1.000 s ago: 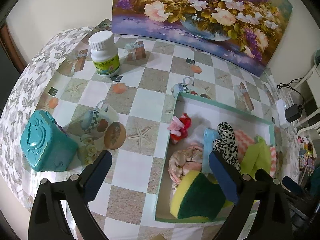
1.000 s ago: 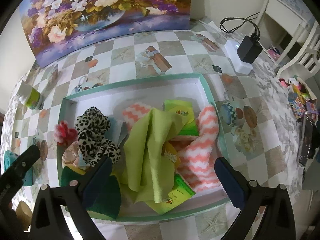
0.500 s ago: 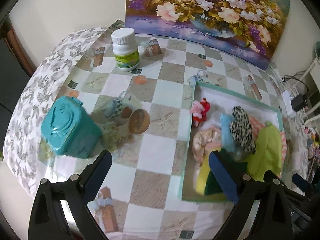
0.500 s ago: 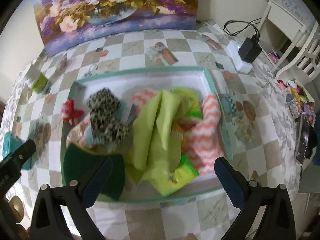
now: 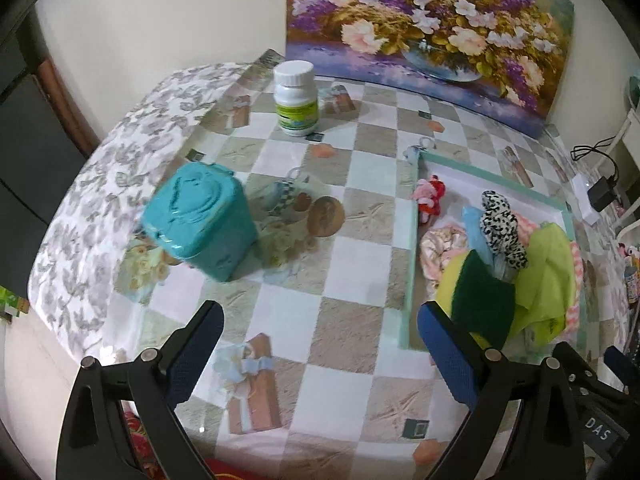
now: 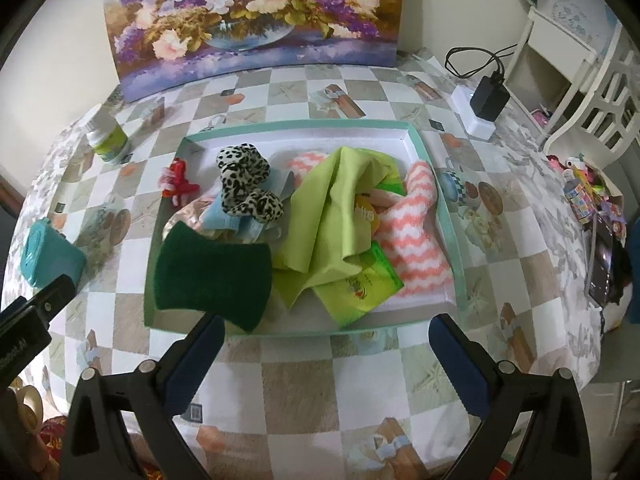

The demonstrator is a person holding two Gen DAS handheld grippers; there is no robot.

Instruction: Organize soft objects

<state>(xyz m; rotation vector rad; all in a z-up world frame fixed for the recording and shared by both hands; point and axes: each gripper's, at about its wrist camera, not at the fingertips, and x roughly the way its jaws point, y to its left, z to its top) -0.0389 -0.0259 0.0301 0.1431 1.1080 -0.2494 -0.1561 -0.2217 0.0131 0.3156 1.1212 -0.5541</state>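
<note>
Both the left gripper (image 5: 318, 344) and right gripper (image 6: 326, 354) were wide open and empty, above the table (image 6: 296, 384) near the tray (image 6: 450, 236) of soft things.

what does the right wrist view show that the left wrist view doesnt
Only the right wrist view shows the white chair, the whole coral zigzag cloth and the green printed packet under the lime cloth.

Only the left wrist view shows the teal box in full and the dark doorway.

Both show the tray, green sponge, leopard-print item, white bottle, flower painting and charger. Left gripper and right gripper are open, empty.
</note>
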